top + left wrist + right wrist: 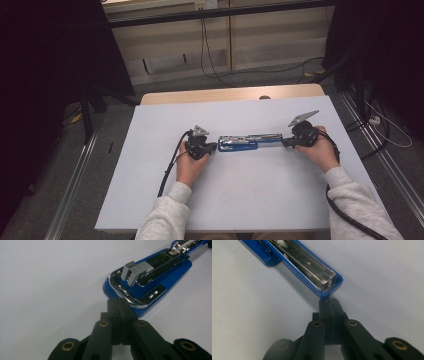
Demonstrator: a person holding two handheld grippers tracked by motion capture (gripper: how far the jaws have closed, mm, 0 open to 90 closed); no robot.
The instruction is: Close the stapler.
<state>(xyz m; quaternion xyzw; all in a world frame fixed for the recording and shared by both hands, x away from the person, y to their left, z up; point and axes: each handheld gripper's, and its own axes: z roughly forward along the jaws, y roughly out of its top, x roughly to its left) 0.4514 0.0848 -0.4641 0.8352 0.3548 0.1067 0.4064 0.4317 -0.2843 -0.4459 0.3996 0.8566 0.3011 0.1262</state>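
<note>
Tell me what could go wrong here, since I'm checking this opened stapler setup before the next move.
1. The blue stapler lies opened flat between the shut left gripper and right gripper. Their tips sit at its ends without clamping it, so a push could slide or spin it across the smooth table.
2. The exposed staple strip in the left gripper view could be knocked loose.

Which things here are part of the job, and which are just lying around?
In the job:
stapler, opened flat
left gripper, shut, at its base end
right gripper, shut, at its other end
table under it

Just lying about:
cables on the floor beyond the table
dark stands at the sides
</note>
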